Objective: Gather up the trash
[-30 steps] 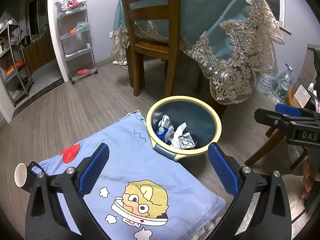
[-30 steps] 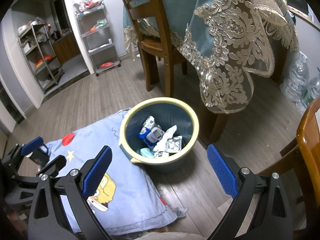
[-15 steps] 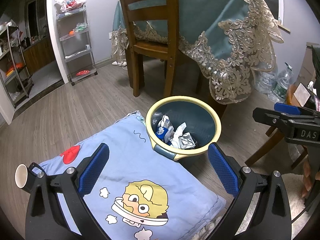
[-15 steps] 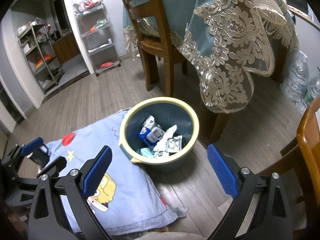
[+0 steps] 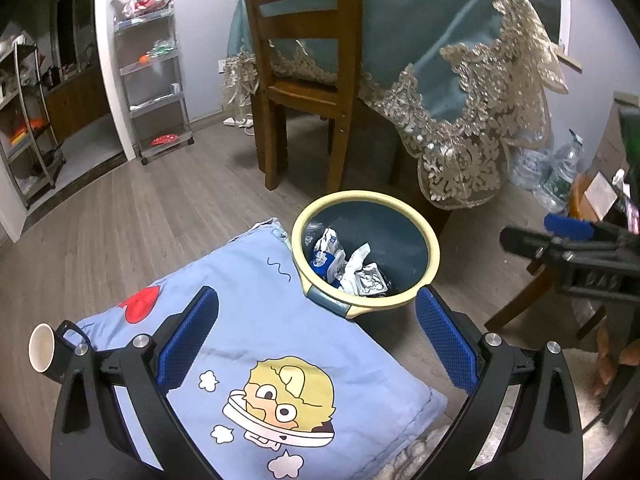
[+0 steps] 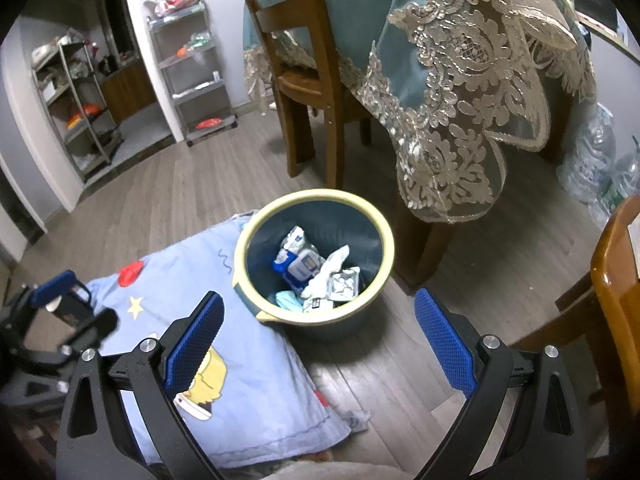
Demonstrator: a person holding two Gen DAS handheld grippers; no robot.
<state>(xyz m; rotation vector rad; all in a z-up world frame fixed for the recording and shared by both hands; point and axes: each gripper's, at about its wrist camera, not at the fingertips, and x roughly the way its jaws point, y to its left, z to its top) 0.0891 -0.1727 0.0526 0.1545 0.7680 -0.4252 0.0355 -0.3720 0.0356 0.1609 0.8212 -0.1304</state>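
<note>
A round bin with a cream rim stands on the wood floor and holds crumpled wrappers and tissue. My left gripper hovers open over a blue cartoon cushion, just short of the bin, nothing between its blue pads. My right gripper is open too, above the bin's near edge and the cushion. Each gripper shows in the other's view: the right one at the far right, the left one at the far left.
A paper cup lies at the cushion's left edge. A wooden chair and a table with a lace-edged teal cloth stand behind the bin. Plastic bottles sit to the right, metal shelves at the back left. A wooden stool is at right.
</note>
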